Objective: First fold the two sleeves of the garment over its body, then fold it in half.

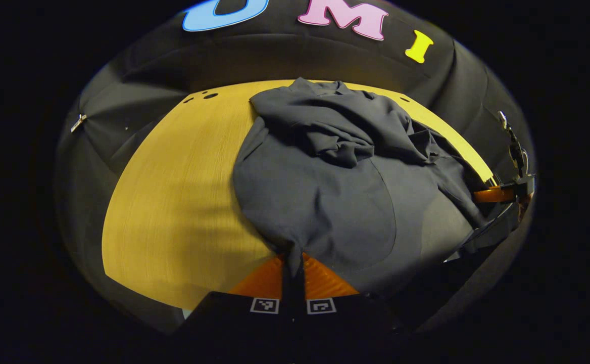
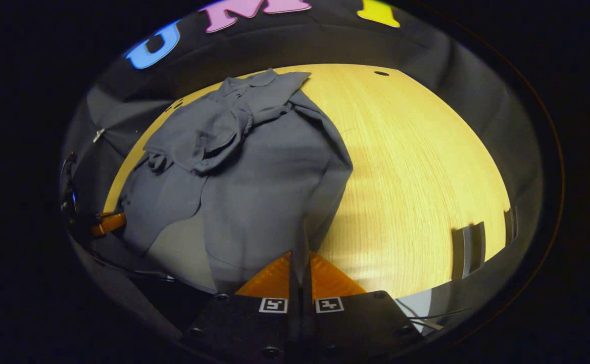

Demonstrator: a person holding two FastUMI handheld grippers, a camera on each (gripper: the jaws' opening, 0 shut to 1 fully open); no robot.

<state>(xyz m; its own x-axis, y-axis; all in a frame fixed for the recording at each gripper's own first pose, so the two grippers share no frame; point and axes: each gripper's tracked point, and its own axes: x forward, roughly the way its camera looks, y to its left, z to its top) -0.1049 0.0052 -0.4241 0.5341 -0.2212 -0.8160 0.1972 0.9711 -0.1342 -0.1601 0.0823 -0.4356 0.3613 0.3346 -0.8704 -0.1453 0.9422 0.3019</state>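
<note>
- Dark grey garment [image 1: 325, 187] lies on the pale wooden counter [image 1: 174, 202]. Collar end is at the far side near the booth wall; hem end is at the near edge.
- In the left gripper view, the left hand-held gripper [image 1: 293, 270] is at the bottom of the frame. Both fingers are closed together on a pinch of the garment's hem, with cloth bunched into the narrow gap between them.
- From that pinch the garment spreads away and to the right across the counter. Bare counter lies to its left.
- In the right gripper view, the right hand-held gripper [image 2: 301, 273] is likewise clamped on a corner of the garment [image 2: 254, 192] at the near edge. A taut ridge of fabric runs up from between its fingers.
- Here the garment lies ahead and to the left of the fingers; open counter [image 2: 426, 177] lies to the right.
- Both sleeves are folded in over the upper body, heaped in rumpled layers near the collar.
- The other hand-held gripper shows at the far right edge of the left gripper view, at the garment's hem corner.
- It shows again at the far left edge of the right gripper view, beside the cloth.
- Lower part of the garment looks smooth; upper part is wrinkled.
</note>
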